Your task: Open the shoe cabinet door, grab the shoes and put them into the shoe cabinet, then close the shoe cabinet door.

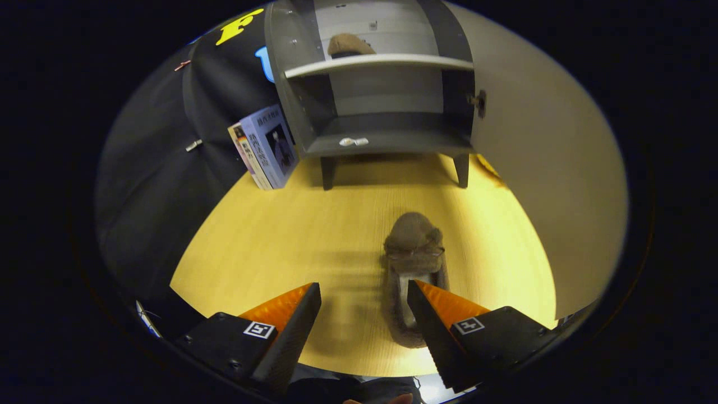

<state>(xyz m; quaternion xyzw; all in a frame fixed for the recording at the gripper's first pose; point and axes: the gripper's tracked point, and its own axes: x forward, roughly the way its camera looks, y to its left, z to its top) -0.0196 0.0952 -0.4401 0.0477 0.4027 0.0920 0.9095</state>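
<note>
My claw point(364, 311) hangs with fingers apart over the bench point(269, 241), the slipper point(413, 264) lying just ahead by the right finger, long axis pointing far toward the open cabinet point(387, 140).

Bare table point(291, 235) before open cabinet point(387, 140)

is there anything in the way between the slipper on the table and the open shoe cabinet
Nothing visible. Bare table lies between the brown slipper and the cabinet, whose door is swung open. The books stand off beside it. The open gripper straddles the slipper's heel.
</note>
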